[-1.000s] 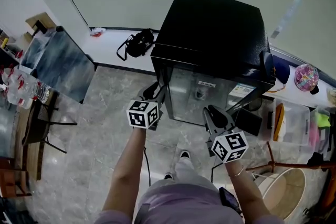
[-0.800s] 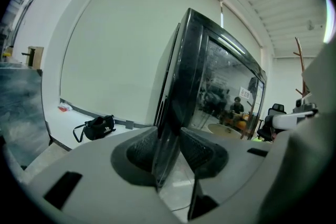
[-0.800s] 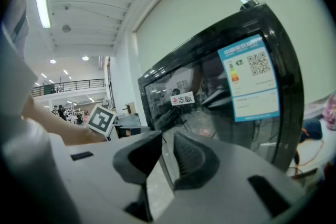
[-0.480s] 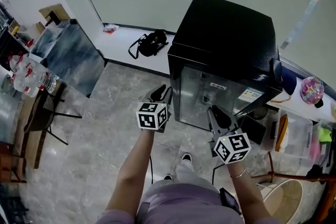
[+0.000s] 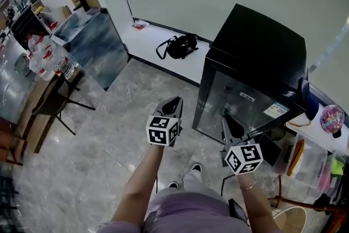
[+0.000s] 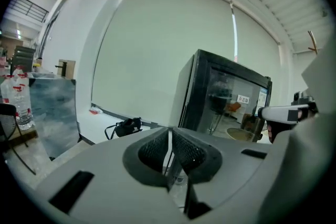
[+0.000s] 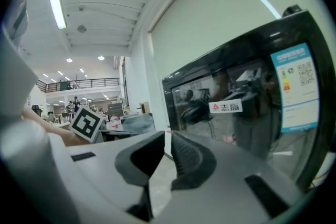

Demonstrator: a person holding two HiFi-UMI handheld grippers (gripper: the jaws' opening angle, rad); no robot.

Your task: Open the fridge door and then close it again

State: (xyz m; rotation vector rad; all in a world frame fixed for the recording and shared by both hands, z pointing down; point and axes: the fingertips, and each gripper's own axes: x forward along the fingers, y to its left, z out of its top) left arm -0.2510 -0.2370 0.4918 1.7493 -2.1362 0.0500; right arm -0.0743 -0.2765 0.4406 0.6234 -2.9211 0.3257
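Both tongs empty; fridge door closed.
Left tongs [image 5: 173,102] have just been closing: the pads are all but together with nothing between them. Right tongs [image 5: 228,116] the same, just drawn in and empty. Both are held in the air before the black fridge [image 5: 256,46], the right ones nearer its glass door [image 5: 240,109], neither touching. Black bag [image 5: 177,46] lies by the wall, left of the fridge.

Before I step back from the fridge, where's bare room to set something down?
Bare floor between the fridge and the chair; the white ledge is bare beside the black bag. Right of the fridge is crowded with bins.
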